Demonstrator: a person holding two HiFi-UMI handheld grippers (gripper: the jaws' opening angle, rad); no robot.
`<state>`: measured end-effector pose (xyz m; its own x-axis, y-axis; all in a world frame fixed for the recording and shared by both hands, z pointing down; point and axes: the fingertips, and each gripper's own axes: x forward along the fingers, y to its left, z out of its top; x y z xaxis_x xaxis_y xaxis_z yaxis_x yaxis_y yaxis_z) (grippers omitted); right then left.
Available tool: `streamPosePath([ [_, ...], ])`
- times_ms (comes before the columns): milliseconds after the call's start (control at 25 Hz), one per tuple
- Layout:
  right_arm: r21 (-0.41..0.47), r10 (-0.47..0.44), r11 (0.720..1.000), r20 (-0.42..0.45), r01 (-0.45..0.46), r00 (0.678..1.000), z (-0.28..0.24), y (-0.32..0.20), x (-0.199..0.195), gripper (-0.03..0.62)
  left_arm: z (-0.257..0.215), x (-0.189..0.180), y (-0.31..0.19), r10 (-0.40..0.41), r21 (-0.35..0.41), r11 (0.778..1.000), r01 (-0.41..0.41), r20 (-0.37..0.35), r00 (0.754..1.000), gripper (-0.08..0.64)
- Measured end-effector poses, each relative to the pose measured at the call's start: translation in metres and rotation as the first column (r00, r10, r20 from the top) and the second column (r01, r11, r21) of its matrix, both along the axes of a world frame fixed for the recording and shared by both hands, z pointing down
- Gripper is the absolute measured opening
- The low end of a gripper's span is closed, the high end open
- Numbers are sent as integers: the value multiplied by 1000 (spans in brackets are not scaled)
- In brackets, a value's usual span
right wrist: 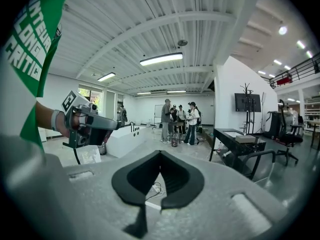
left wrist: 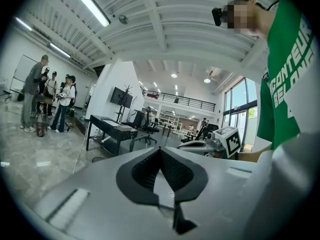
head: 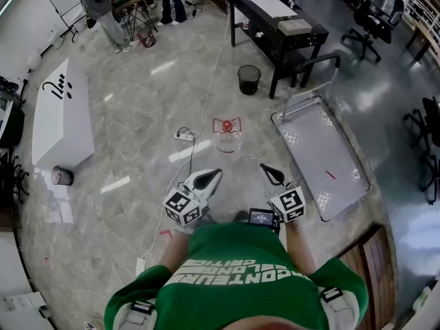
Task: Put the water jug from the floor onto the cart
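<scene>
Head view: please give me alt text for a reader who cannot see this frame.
Looking down, a person in a green shirt holds the left gripper and right gripper, both shut and empty, out toward a clear water jug with a red top standing on the floor ahead. A flat cart stands to the jug's right.

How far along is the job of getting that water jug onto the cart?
Nothing is done yet: the water jug stands on the floor, apart from the cart. In hand: the left gripper and right gripper point toward it, both shut and empty. Left: grasp the jug, lift it, set it on the cart.
</scene>
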<state>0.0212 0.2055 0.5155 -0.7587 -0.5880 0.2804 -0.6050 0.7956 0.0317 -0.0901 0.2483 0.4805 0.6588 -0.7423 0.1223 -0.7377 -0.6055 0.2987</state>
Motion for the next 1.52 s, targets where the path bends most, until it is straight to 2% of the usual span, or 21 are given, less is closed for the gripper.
streamPosePath([
  [280, -19, -16, 1000, -2, 16, 1000, 11, -6, -6, -6, 9, -4, -10, -2, -21, 1000, 2, 1, 1000, 15],
  [720, -1, 28, 1000, -60, -28, 998, 2, -53, -33, -6, 8, -27, -69, 62, 2, 998, -62, -63, 996, 15],
  [880, 20, 42, 999, -65, -41, 997, -7, -86, -61, -6, 4, -56, -100, 72, 11, 997, -72, -62, 995, 15],
  [1200, 50, 5, 999, -76, -1, 997, -20, -138, -137, -6, -4, -130, -150, 33, 21, 999, -31, -65, 997, 14],
  [1520, 37, 19, 999, -98, -16, 995, -15, -172, -177, -6, 5, -182, -177, 16, -6, 1000, -17, -87, 996, 14],
])
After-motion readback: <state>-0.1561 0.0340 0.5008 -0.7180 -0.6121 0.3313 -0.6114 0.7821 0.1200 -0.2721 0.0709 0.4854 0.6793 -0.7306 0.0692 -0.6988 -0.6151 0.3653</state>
